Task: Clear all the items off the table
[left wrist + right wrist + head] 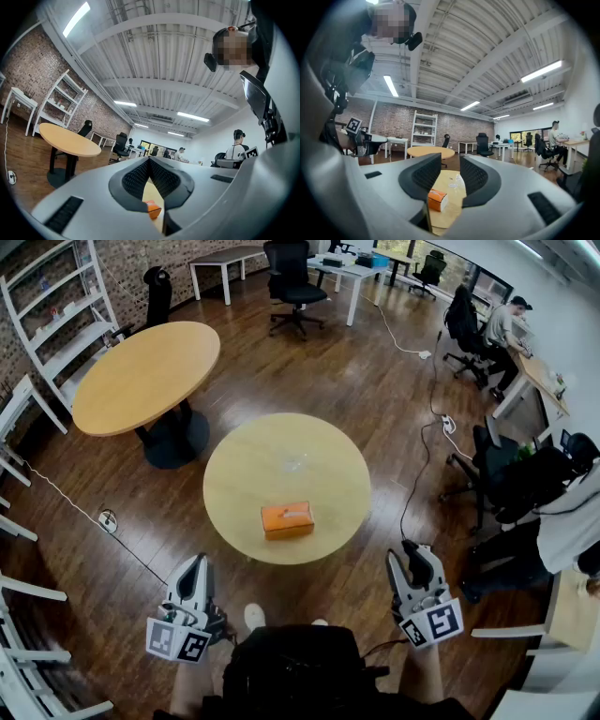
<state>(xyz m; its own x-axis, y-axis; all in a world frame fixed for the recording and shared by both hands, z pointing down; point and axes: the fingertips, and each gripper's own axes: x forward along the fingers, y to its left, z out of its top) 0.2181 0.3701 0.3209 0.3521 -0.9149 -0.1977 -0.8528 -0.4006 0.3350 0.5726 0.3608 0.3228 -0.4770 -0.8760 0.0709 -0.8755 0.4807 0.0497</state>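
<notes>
Closest in, the left gripper (195, 561) has its fingers clenched together on nothing, and the right gripper (410, 549) has its fingers slightly parted and empty. Ahead and between them, the orange rectangular tissue box (287, 519) lies near the front edge of the round pale wooden surface (234, 474). Its long axis runs crosswise to the reach, and it looks a little nearer the left gripper.

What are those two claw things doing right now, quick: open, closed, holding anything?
Left gripper: closed, holding nothing.
Right gripper: open, jaws apart, holding nothing.
</notes>
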